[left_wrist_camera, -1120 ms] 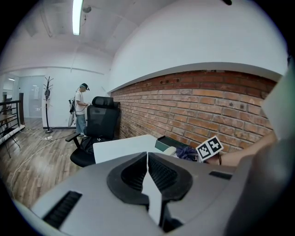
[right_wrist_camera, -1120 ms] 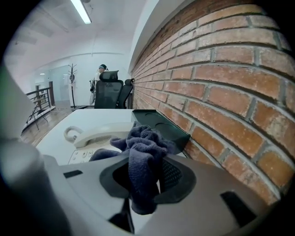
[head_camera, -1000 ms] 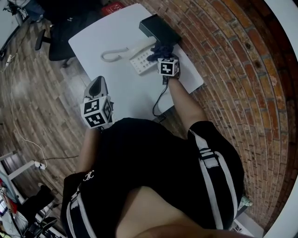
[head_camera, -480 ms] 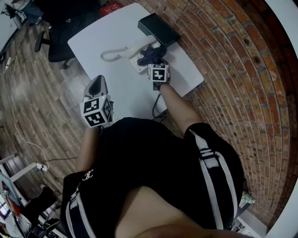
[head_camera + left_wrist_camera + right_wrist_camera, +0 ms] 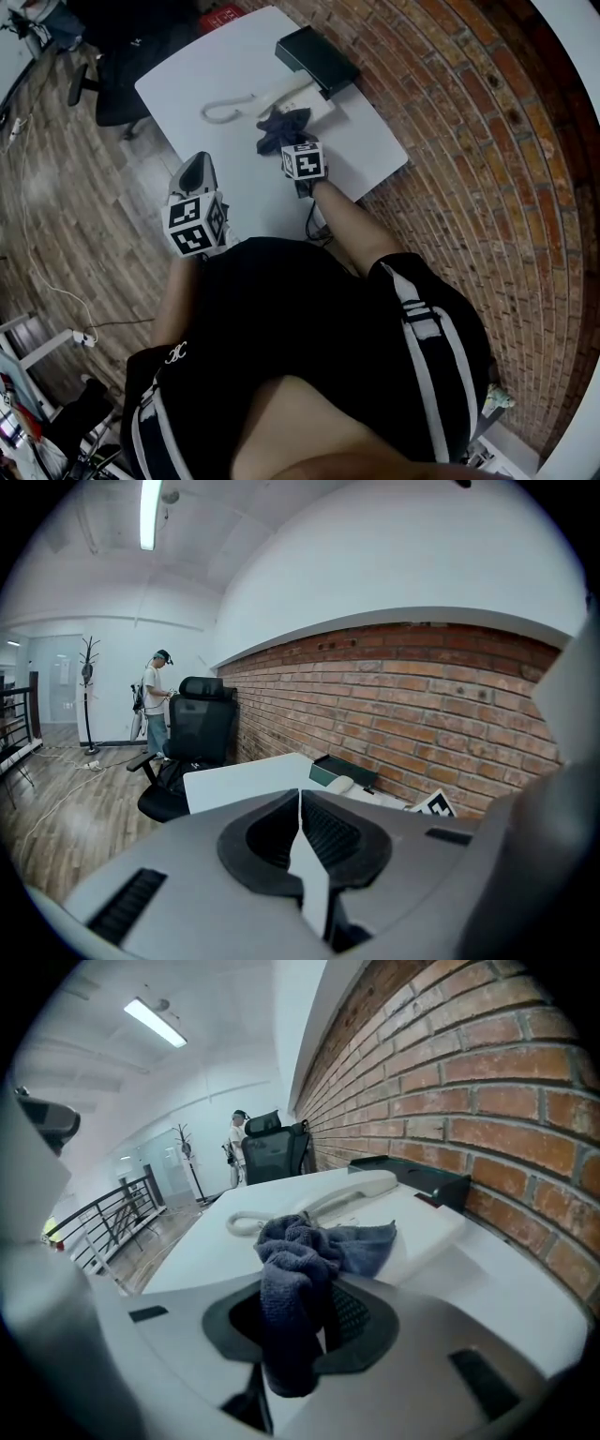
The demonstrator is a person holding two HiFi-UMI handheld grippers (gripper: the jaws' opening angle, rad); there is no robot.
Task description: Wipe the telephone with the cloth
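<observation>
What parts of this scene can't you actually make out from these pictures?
Telephone keypad: in the head view and the right gripper view the cloth covers it.
Tips of the right tongs: in the head view their marker cube hides them.
Person far off: left gripper view, too small to tell what they do.

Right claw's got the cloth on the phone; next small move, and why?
Probably slide the right claw rightward, dragging the cloth across the telephone: the gripped cloth covers only its near-left corner, and the rest lies bare.
</observation>
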